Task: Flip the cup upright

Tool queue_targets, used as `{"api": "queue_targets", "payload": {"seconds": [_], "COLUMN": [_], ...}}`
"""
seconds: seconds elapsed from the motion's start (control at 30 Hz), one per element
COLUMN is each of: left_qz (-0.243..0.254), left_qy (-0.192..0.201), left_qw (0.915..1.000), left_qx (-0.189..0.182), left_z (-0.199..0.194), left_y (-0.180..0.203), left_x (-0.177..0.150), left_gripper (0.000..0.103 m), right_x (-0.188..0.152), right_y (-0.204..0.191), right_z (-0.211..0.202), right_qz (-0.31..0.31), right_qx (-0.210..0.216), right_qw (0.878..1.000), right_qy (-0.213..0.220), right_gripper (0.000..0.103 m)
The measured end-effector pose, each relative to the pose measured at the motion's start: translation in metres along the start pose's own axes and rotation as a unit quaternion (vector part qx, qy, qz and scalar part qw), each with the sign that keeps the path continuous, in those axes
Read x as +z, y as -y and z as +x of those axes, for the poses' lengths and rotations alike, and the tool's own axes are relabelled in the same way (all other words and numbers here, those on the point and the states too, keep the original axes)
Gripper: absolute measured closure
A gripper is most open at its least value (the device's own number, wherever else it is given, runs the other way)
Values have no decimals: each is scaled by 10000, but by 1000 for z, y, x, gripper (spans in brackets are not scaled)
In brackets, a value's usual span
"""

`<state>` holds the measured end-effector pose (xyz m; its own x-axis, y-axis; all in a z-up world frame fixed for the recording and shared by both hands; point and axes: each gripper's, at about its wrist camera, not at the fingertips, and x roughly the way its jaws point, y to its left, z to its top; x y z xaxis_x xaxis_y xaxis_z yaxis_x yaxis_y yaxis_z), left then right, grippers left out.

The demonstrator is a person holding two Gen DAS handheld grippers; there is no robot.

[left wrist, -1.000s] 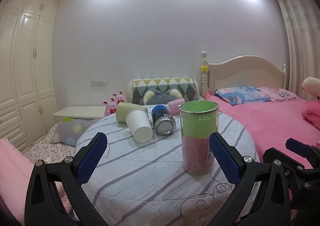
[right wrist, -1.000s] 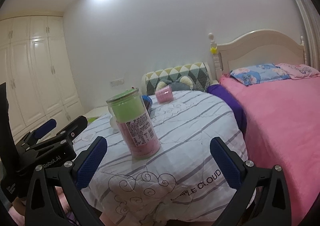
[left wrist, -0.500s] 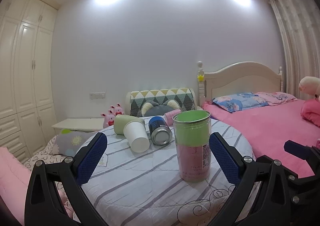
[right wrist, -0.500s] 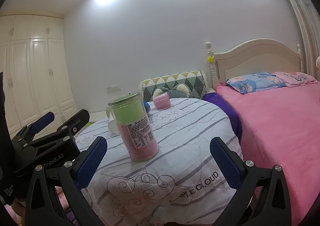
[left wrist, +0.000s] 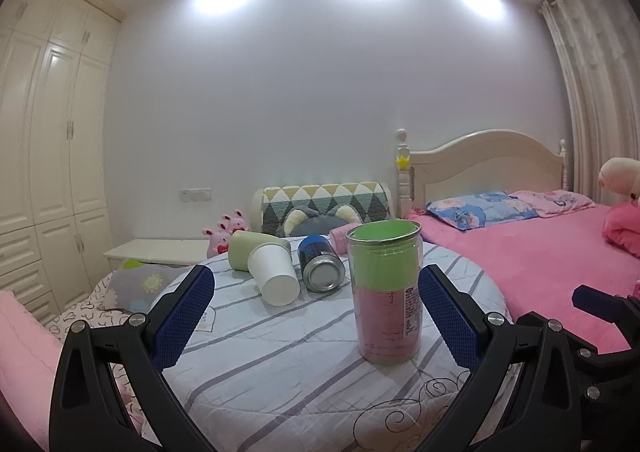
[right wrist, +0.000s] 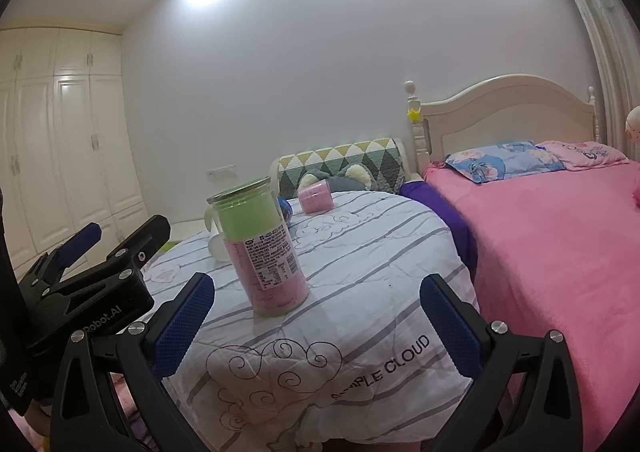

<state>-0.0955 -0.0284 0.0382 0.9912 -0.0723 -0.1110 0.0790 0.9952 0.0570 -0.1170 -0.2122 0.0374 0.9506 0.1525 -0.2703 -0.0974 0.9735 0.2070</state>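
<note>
Plainly, the white cup [left wrist: 273, 275] lies on its side on the bench [left wrist: 280, 352], ahead and left of the empty, spread-wide left gripper [left wrist: 316, 310], base toward it (mouth away); the right gripper [right wrist: 316, 322], likewise agape, sits farther off.

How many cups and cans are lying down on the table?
4: pale green cup, white paper cup, blue metal can side by side, pink cup behind. More may hide behind the upright jar.
</note>
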Motion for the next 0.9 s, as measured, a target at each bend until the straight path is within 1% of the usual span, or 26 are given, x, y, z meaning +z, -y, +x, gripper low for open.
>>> {"api": "queue_targets", "payload": {"seconds": [0.3,0.5,0.67,0.9], "left_qz": [-30,-56,-108,-91], "left_qy": [-3,2,44,72], "left_qw": [10000,10000,9999,9999], "left_qx": [5,9,88,94], "left_z": [-2,-3,-5,-6], "left_y": [-1,-3,-7,-10], "left_x": [-1,-2,-3,-4], "left_gripper": [0,0,0,0], "right_x": [0,3,4,5], "right_y": [0,0,0,-2], "right_z": [-3,-1,-1,-1], "right_qz": [12,-87,-72,-97], "right_qx": [-6,-101,-83,-45], "right_qw": [10000,9999,9999,9999], "right_qy": [-8,21,28,41], "right_gripper": [0,0,0,0]}}
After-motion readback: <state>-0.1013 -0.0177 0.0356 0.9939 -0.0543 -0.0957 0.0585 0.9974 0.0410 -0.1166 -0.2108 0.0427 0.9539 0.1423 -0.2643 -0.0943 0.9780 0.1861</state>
